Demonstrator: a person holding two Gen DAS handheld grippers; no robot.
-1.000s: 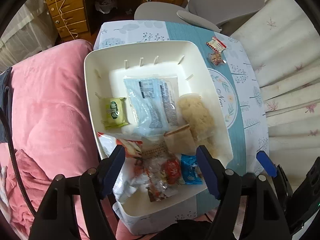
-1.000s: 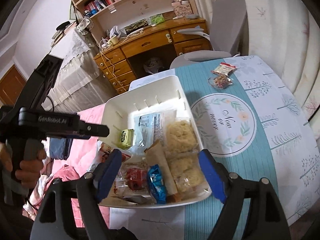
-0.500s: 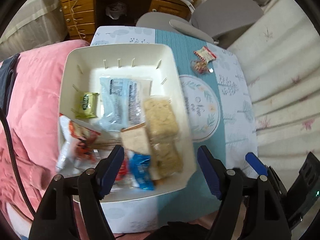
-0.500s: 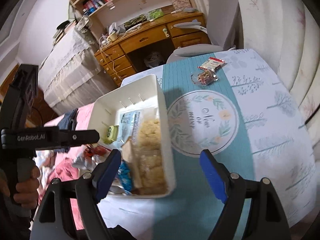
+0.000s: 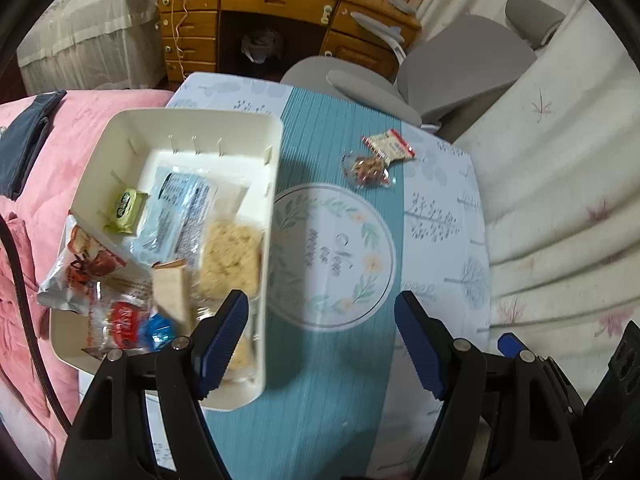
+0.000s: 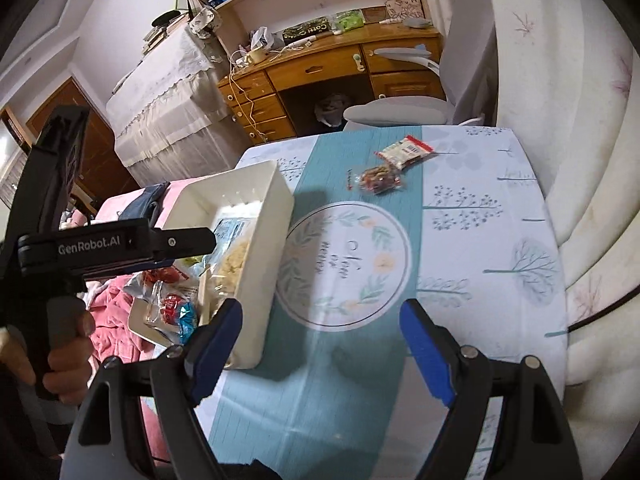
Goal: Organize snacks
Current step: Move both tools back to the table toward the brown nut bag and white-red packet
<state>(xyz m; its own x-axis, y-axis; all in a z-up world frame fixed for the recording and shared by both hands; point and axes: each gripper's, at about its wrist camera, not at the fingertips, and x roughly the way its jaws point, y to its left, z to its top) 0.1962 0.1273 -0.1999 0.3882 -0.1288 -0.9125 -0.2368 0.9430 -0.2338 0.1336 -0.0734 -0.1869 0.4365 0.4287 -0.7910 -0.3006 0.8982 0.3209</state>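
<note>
- Your white bin (image 5: 276, 184) of snacks sits at the table's left edge.
- Your left gripper (image 5: 322, 320) and right gripper (image 6: 320, 328) gape wide, holding nothing.
- Two loose packets (image 5: 376, 160) lie on the teal runner (image 5: 320, 400), far right of the bin.

we see a table (image 5: 440, 208) with a bin (image 5: 192, 128) on its left side, hanging partly over a blanket (image 5: 52, 168) further left. in the bin, a small packet (image 5: 126, 210) lies at the left, a flat pouch (image 5: 180, 212) beside it, a noodle block (image 5: 230, 260) at the right wall, and wrapped sweets (image 5: 124, 320) at the near end. on the table's far part, right of the bin, two snack packs (image 5: 376, 160) lie touching. a chair (image 5: 460, 68) and desk (image 5: 280, 12) stand beyond.
</note>
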